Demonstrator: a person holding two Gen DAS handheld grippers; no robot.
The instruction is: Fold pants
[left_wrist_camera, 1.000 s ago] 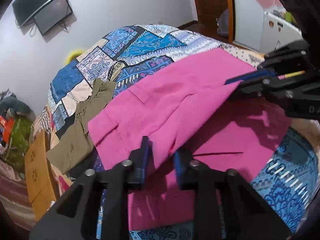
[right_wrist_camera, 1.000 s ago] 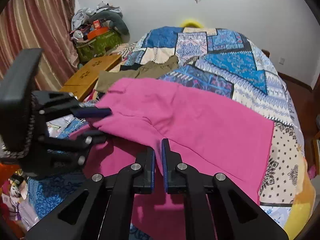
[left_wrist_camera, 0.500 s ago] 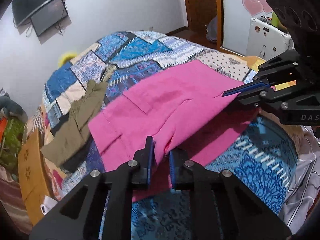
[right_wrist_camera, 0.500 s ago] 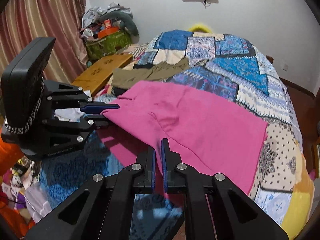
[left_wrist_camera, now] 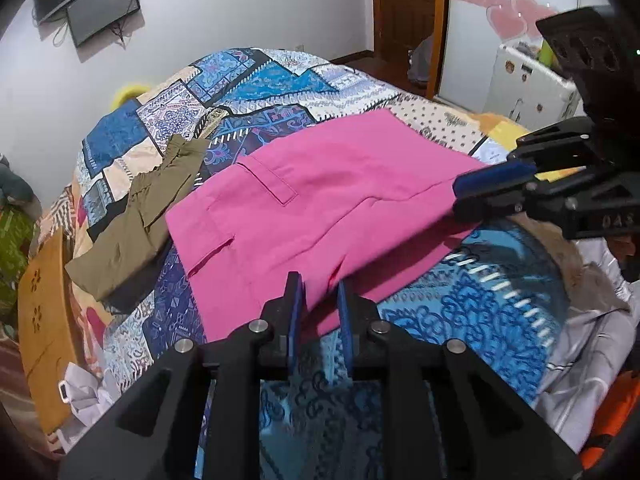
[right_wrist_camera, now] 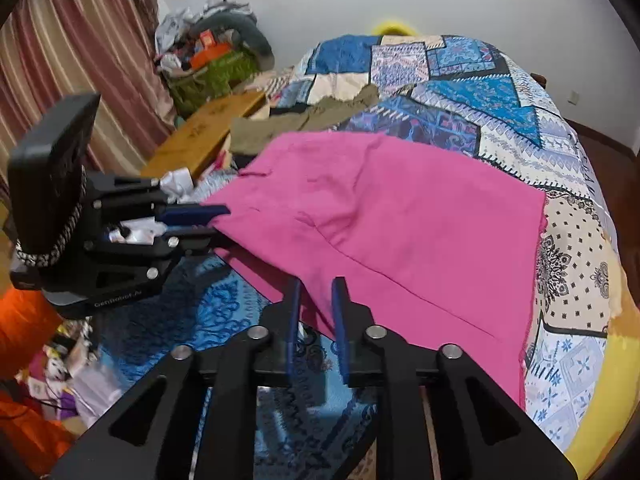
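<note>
Pink pants lie folded mid-frame on the patchwork bed, their near edge hidden behind the left claw and just-opening right claw, both narrowly parted, grip unclear.

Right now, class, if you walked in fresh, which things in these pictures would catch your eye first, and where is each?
The bright pink pants spread over the near end of the patchwork bedspread stand out first. Next, the olive-brown garment crumpled beside them, towards the bed's edge by the wooden bench.
</note>
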